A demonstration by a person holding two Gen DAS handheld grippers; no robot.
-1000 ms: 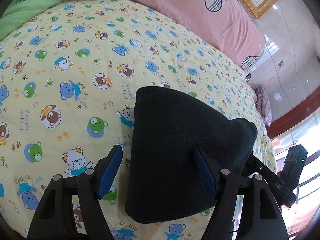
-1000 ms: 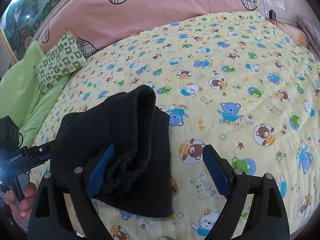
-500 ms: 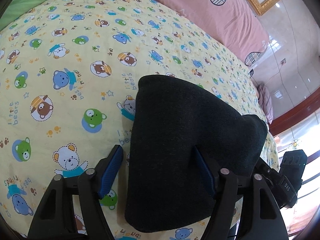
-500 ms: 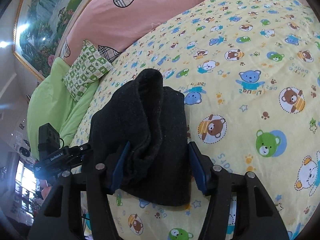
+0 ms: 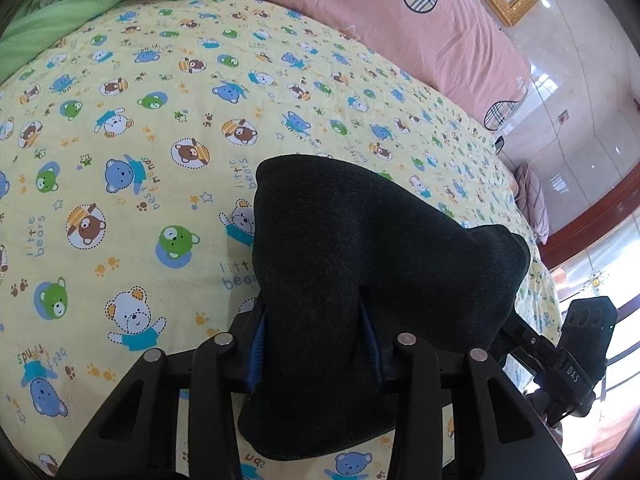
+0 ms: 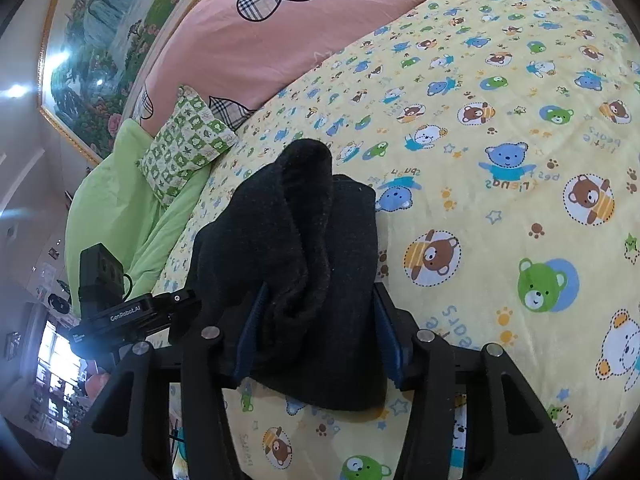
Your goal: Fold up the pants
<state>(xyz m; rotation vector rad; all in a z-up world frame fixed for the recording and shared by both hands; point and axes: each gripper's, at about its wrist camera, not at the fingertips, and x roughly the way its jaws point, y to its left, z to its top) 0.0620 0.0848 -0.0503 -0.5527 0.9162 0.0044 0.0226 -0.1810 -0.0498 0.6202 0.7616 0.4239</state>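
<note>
Both grippers are on the dark pants (image 5: pixel 360 264) now, which sit folded into a thick bundle on the yellow bear-print bedsheet (image 5: pixel 132 152), close to its near edge. From the left wrist view, the left gripper (image 5: pixel 314 344) has just been closing and its blue pads (image 5: pixel 258 344) press into the cloth from both sides, the fabric bulging up and over between them, so that is a grip on the near end of the bundle. Over on the right wrist view, the right gripper (image 6: pixel 318 332) has also just been closing; its blue pads (image 6: pixel 386 340) squeeze the bundle's other end, where the rolled layers (image 6: pixel 308 208) stand up in a soft ridge. Each view catches the other gripper's camera housing (image 6: pixel 100 276) off to the side. Behind the pants, a pink duvet (image 6: pixel 256 36) with plaid hearts, a green frog-print pillow (image 6: pixel 184 140) and a light green blanket (image 6: pixel 116 196) lie at the head of the bed
</note>
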